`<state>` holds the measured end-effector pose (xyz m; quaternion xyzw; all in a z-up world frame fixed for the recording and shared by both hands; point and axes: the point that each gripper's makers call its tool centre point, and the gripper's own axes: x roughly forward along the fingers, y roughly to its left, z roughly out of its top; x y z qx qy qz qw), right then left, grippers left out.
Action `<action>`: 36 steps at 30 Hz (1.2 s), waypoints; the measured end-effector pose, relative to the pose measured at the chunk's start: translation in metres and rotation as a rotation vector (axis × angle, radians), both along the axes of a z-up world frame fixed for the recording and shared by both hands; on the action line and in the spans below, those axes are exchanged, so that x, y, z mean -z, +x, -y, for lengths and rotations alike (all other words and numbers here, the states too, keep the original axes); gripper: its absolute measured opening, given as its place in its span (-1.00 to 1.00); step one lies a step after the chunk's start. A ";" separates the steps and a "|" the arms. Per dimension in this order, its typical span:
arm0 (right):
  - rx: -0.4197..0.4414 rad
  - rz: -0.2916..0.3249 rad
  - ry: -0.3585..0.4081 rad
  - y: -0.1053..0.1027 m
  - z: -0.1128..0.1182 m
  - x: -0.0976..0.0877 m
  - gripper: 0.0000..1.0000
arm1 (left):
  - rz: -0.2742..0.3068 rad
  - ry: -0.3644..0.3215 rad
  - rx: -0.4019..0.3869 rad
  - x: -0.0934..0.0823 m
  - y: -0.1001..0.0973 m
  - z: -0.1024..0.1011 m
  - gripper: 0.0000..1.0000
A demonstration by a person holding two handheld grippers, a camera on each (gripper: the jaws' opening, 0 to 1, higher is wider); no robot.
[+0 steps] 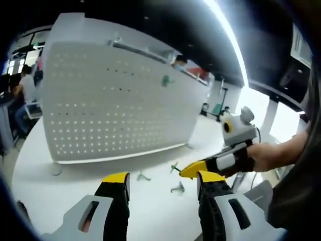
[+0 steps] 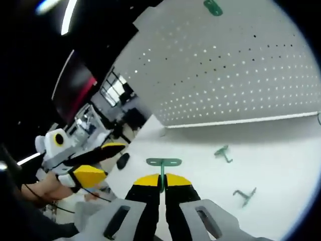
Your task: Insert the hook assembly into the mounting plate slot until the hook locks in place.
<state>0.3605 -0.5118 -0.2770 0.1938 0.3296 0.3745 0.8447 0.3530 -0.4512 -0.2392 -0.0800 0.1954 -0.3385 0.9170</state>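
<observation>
Green hook sits clamped in right tongs; left tongs apart. Next, carry it to the white pegboard.

Left gripper at lower centre of left gripper view, jaws spread apart. Right gripper at lower centre of right gripper view, jaws clamped on green hook.

The stem of the green hook disappears between the closed yellow tips of the right tool. Another hook on the pegboard is cut off by the picture's edge. Far people are blurred.
</observation>
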 end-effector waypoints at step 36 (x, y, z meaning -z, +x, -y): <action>-0.025 -0.214 0.355 -0.029 -0.015 -0.033 -1.00 | -0.012 -0.055 0.177 -0.009 0.003 0.040 -0.60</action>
